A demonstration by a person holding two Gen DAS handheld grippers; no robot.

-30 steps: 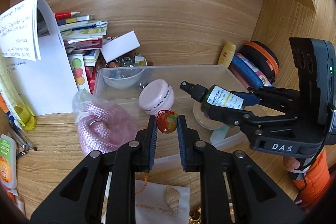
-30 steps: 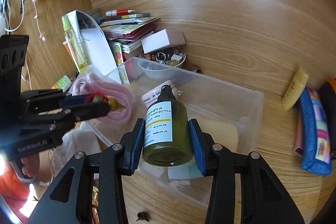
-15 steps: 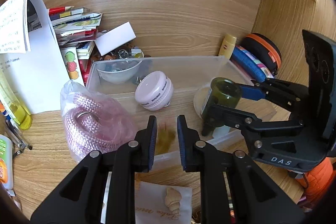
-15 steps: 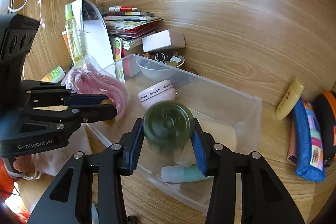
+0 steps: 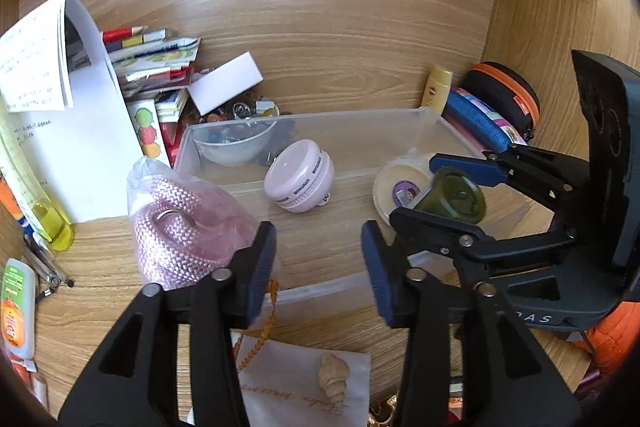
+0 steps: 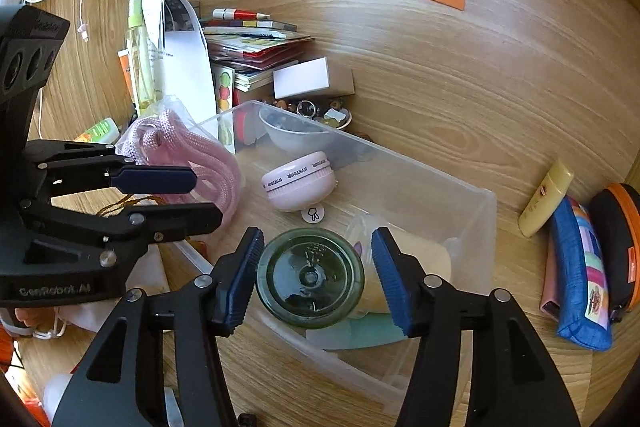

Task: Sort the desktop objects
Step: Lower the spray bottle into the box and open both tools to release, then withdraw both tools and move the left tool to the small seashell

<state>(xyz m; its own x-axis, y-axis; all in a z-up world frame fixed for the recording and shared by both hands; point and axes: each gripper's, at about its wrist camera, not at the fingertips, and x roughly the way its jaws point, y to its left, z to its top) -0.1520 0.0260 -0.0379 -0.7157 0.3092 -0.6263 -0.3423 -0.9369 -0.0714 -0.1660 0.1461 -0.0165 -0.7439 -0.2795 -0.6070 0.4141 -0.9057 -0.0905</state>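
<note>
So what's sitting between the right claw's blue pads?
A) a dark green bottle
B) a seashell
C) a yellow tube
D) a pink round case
A. The dark green bottle sits bottom-up between the right claw pads, over the clear plastic box. The jaws have just been opening, with a gap showing on the right side.
</note>
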